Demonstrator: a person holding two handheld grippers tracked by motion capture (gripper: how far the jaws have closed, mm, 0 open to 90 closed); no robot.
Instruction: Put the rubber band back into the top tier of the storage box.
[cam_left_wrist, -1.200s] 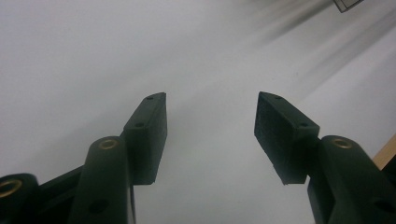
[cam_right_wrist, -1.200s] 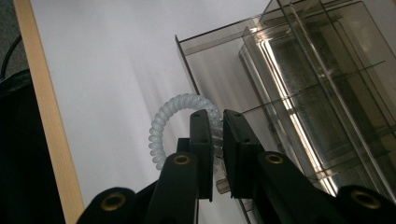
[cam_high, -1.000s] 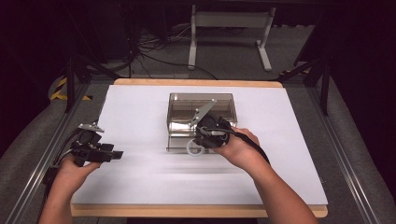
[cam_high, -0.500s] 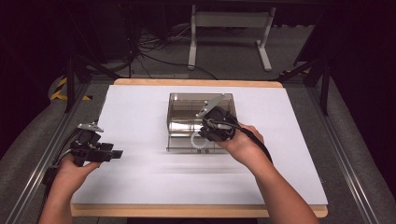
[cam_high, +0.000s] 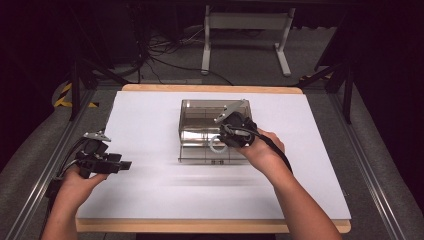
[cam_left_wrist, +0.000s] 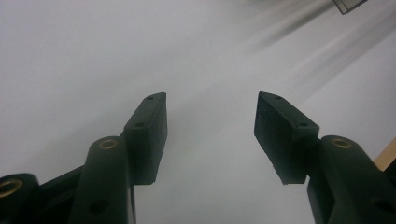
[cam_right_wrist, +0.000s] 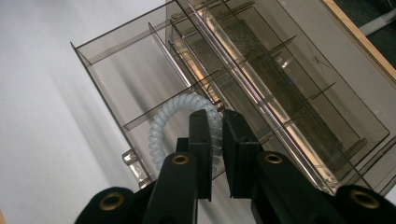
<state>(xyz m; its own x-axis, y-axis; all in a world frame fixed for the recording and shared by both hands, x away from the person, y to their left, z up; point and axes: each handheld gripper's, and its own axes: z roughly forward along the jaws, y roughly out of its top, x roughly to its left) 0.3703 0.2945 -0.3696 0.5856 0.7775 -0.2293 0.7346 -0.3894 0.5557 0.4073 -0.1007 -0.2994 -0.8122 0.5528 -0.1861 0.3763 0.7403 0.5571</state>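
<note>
While the left tongs (cam_left_wrist: 210, 135) idle agape over the worktop (cam_high: 150, 115), the right tongs (cam_right_wrist: 215, 149) pinch a coiled band (cam_right_wrist: 161, 130), seemingly to place it in the smoky organizer's (cam_right_wrist: 261, 74) drawer.

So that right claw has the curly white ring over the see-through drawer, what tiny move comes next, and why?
Probably lower it a little, then open. The right claw is shut on the ring, which hangs above a compartment of the open drawer, so a small drop should set it inside.
</note>
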